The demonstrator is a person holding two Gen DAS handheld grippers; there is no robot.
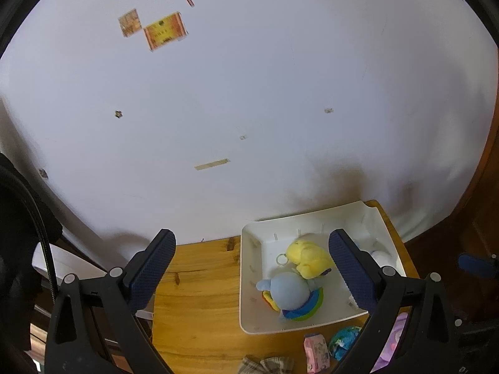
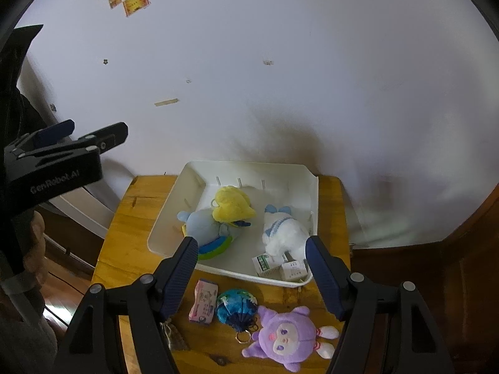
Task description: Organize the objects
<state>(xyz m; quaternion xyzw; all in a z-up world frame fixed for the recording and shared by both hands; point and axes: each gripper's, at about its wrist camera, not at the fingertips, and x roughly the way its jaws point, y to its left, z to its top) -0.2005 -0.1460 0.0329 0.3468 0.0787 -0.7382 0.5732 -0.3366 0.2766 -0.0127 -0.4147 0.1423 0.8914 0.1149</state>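
Hovering wide open and empty, both tongs, left [image 1: 251, 269] and right [image 2: 252, 269], hang above the wooden counter [image 2: 124, 237]; yellow plush [image 2: 232, 204] lies inside the white tray [image 2: 168, 218], purple plush [image 2: 285, 336] outside, near its front rim.

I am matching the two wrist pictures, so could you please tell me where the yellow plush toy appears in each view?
Left wrist view: the yellow plush toy lies lower right, inside the white tray, just left of the right finger.
Right wrist view: the same toy lies centre, towards the tray's far side, above the open fingers.
Shared landmark: the blue plush toy, touching it on the near side.
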